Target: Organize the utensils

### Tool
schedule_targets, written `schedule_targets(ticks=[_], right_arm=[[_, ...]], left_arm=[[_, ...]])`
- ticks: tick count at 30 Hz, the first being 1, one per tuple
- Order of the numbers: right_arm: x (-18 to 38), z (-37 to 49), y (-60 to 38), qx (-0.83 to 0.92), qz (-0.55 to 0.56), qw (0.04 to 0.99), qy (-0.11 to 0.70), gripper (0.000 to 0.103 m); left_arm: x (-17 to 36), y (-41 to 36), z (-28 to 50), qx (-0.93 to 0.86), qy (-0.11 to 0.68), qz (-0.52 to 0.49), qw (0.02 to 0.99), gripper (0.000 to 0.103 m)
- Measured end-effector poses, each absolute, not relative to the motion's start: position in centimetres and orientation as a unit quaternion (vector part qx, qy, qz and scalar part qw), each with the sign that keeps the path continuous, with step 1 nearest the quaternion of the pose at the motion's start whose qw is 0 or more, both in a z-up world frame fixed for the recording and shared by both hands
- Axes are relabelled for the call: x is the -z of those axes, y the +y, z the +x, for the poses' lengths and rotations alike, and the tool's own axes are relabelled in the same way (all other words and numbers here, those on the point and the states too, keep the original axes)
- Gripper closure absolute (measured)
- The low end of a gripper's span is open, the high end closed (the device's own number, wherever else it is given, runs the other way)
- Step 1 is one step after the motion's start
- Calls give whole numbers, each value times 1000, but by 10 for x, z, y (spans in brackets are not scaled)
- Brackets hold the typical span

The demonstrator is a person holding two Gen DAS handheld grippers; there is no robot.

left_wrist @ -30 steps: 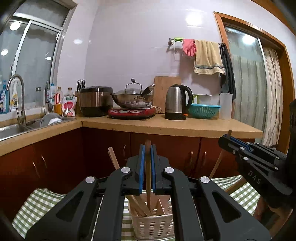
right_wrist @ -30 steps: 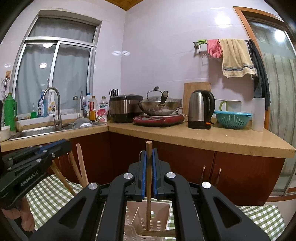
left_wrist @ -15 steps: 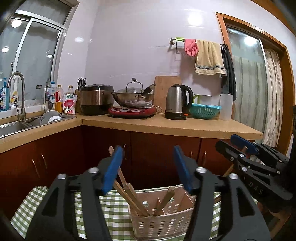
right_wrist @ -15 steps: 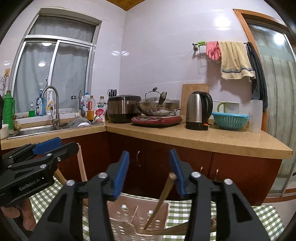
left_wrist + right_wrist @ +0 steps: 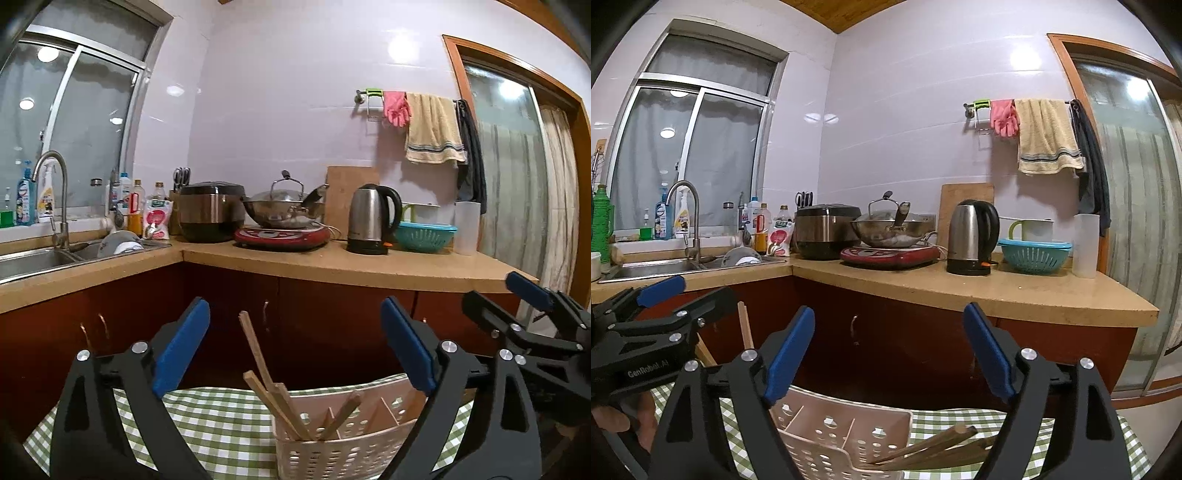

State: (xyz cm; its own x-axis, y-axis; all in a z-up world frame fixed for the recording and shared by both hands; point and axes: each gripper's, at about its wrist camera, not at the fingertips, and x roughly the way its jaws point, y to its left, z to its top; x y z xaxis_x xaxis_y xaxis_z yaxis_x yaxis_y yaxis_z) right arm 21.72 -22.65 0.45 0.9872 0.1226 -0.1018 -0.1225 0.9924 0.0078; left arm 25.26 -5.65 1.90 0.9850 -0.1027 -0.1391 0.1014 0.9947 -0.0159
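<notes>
A pale perforated utensil basket (image 5: 343, 448) with dividers stands on a green checked tablecloth (image 5: 221, 424). Several wooden chopsticks (image 5: 275, 398) lean in its left compartments. My left gripper (image 5: 295, 347) is open and empty, above and just behind the basket. In the right wrist view the basket (image 5: 846, 439) sits below my right gripper (image 5: 888, 350), which is open and empty. Chopsticks (image 5: 927, 448) lie slanted in the basket's right end. The left gripper (image 5: 661, 317) shows at the left there, and the right gripper (image 5: 532, 317) shows at the right of the left wrist view.
A kitchen counter (image 5: 960, 288) runs behind the table with a rice cooker (image 5: 823, 230), wok on a red hob (image 5: 890, 254), kettle (image 5: 971, 236) and teal colander (image 5: 1034, 254). A sink with tap (image 5: 48, 195) is at the left. Dark cabinet doors (image 5: 314, 325) stand behind the basket.
Both grippers opened and let their chopsticks drop into the basket. Both have since lifted up and their jaws spread wider.
</notes>
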Motion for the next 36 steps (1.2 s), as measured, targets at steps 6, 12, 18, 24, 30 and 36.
schedule_targets(ticks=[6,12,18,24,30,36], right_arm=[[-3,213,-233,-45,8,997,56,19],[-4,205,-236,-34,10,998,61,18],[-2,192,-238,-25,24,997,72,18],[3,174,-235,-23,29,995,88,18],[6,146,-231,-24,34,994,102,18],[9,117,-225,-26,31,992,118,18]], left_arm=[[-23,-53,247,12,64,7,998,6],[-25,-44,237,-16,67,6,998,5],[-22,-38,219,-26,83,13,996,5],[-22,-32,189,-20,91,6,996,5],[-18,-29,150,-23,103,7,994,5],[-12,-24,115,-26,118,5,993,5]])
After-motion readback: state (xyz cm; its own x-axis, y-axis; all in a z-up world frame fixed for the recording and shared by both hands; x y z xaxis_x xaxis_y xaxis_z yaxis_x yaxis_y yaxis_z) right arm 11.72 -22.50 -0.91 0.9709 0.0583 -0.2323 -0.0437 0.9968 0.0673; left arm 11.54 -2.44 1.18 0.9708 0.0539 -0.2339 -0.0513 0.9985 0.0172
